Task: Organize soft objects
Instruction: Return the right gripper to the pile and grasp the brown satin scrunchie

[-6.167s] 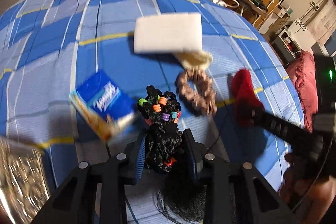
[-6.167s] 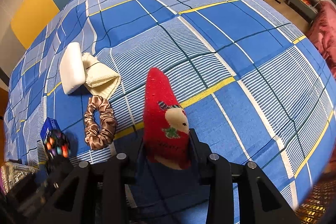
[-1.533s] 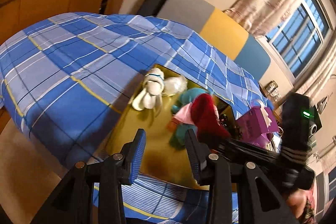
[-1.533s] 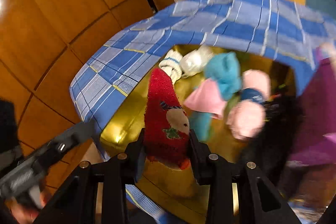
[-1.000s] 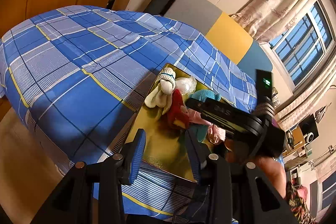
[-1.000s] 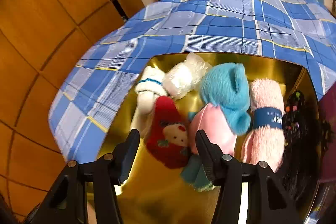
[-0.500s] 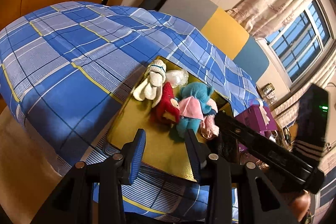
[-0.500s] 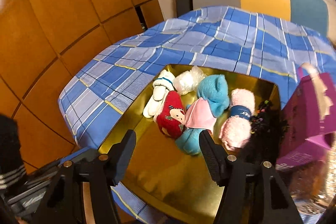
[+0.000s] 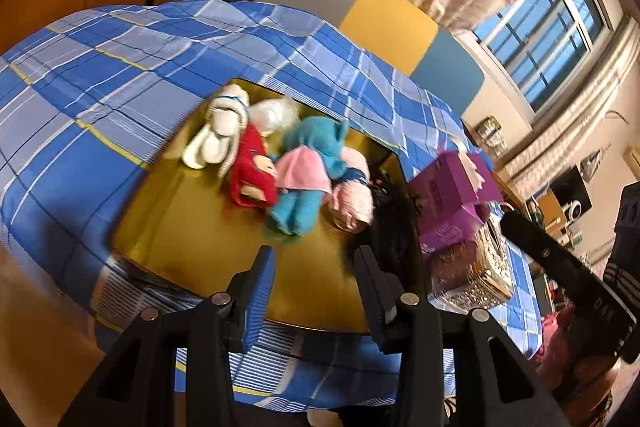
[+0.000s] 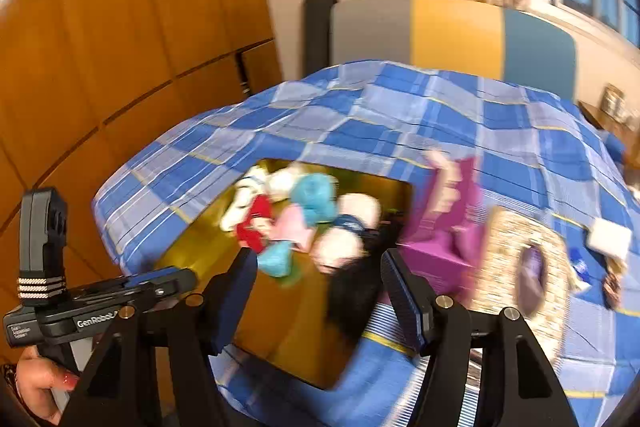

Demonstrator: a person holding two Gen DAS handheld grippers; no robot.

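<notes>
**Red sock dropped in the gold tray, both tongs pulled back**

Released since a second and a half ago, the red sock (image 9: 253, 173) now lies in the gold tray (image 9: 180, 227) on the bed, touching the white plush (image 9: 218, 131) and the pink cloth (image 9: 302, 173). Right tongs (image 10: 316, 283) stand wide, jaws opening, nothing between them. Left tongs (image 9: 314, 279) are narrower, jaws opening, also empty, near the tray's front edge.
</notes>
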